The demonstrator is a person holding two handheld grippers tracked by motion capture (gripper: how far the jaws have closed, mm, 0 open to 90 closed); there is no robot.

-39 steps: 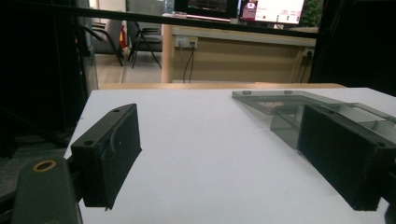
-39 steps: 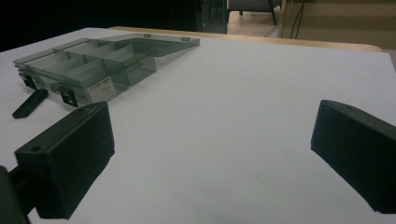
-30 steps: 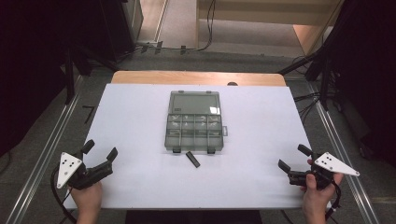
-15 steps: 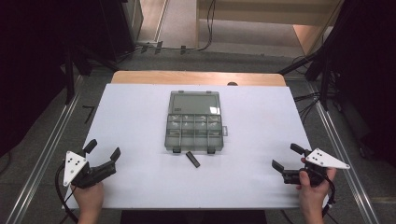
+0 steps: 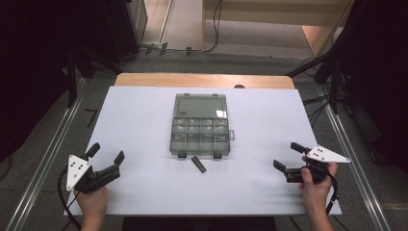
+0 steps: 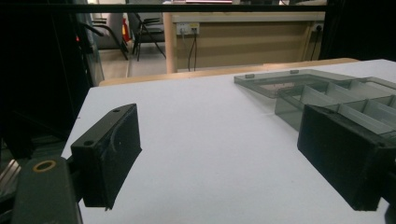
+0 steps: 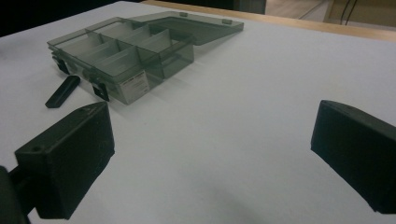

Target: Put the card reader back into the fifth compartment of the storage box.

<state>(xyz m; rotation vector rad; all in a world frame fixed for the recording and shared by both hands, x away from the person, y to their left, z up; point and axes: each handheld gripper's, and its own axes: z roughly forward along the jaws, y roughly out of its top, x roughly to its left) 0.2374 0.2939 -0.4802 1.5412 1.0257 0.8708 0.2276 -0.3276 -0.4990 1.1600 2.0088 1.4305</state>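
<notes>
- We see a white desk [image 5: 144,120] carrying everything.
- At its middle lies a smoky clear compartment box [image 5: 200,131], lid swung flat open toward the far edge.
- Our left tool [image 5: 106,162] rests near the front left corner, jaws spread wide, grasping nothing.
- Our right tool [image 5: 287,157] sits near the front right edge, likewise released.
- A small black bar [image 5: 198,164] lies just in front of the box.

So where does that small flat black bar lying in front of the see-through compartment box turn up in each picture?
High view: small flat black bar at centre, just below the box's front edge.
Left gripper view: not in it.
Right gripper view: bar at upper left, beside the box's front latches.
Shared landmark: the open smoky-grey plastic compartment box.
</notes>
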